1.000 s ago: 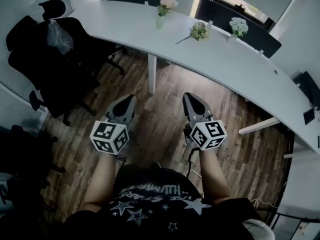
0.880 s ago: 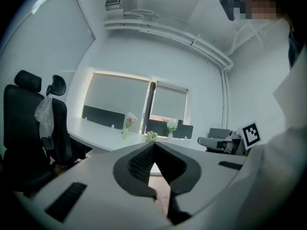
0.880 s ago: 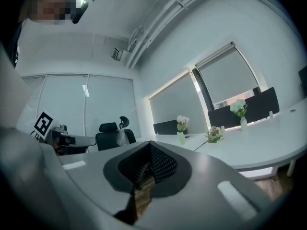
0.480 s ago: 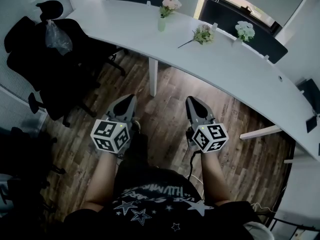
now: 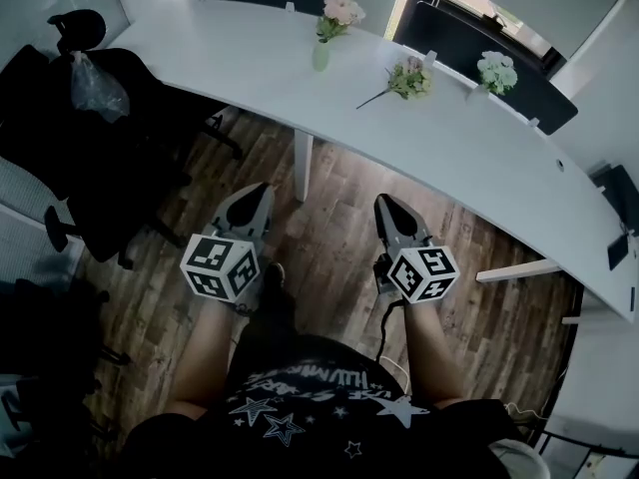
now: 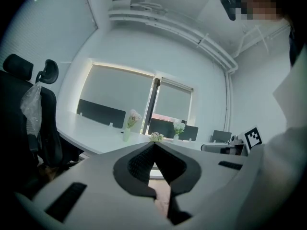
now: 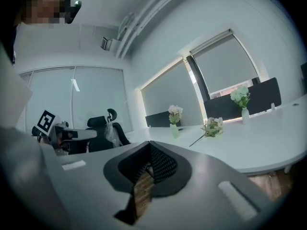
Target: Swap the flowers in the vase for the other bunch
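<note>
Just unreadable lettering on shirt (image 5: 300,392); square markers on left hand-held gripper (image 5: 261,192).

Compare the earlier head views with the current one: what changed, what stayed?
The person has stepped nearer the table, bringing the left gripper and right gripper along. Both stay shut and empty; the pink flowers, their vase and the loose bunch are untouched.

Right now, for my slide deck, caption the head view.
Both shut, left gripper and right gripper face a curved white table: pink flowers in green vase, loose pale bunch, white bouquet.
</note>
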`<state>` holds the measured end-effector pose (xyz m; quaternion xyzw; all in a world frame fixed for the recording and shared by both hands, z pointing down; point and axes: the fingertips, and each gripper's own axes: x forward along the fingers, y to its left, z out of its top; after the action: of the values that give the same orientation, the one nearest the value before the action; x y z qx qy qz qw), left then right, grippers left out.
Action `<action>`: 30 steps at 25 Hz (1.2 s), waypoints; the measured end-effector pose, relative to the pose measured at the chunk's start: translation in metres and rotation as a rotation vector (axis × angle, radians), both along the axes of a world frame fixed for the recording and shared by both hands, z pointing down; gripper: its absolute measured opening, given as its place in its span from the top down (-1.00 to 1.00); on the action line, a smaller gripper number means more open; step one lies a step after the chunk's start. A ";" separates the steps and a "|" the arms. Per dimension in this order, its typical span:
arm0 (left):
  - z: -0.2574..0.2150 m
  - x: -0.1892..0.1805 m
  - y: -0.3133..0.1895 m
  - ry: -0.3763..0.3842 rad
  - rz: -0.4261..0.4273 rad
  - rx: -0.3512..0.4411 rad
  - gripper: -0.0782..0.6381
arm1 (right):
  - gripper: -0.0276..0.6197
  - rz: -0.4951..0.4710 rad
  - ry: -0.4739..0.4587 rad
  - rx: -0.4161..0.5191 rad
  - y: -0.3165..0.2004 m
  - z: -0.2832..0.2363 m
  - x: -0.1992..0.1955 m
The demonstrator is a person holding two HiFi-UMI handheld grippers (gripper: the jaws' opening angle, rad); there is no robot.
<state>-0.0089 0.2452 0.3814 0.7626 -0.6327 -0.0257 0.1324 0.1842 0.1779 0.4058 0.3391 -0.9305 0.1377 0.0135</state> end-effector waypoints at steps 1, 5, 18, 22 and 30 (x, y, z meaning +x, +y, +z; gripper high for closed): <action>0.002 -0.006 -0.007 0.005 0.005 -0.004 0.76 | 0.91 0.003 0.002 -0.002 -0.007 0.000 -0.007; 0.004 -0.034 -0.034 0.022 0.012 -0.010 0.76 | 0.91 0.012 -0.008 -0.026 -0.031 0.001 -0.032; 0.000 -0.096 -0.136 0.032 0.085 -0.018 0.76 | 0.91 0.093 0.002 -0.061 -0.124 0.002 -0.089; 0.005 -0.117 -0.160 0.041 0.097 -0.032 0.76 | 0.91 0.101 0.004 -0.075 -0.146 0.006 -0.112; 0.013 -0.150 -0.197 0.046 0.147 -0.036 0.76 | 0.91 0.137 0.010 -0.069 -0.179 0.007 -0.150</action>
<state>-0.1584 0.0479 0.3947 0.8038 -0.5720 -0.0218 0.1621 0.0341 -0.0012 0.4127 0.4018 -0.8999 0.1685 0.0202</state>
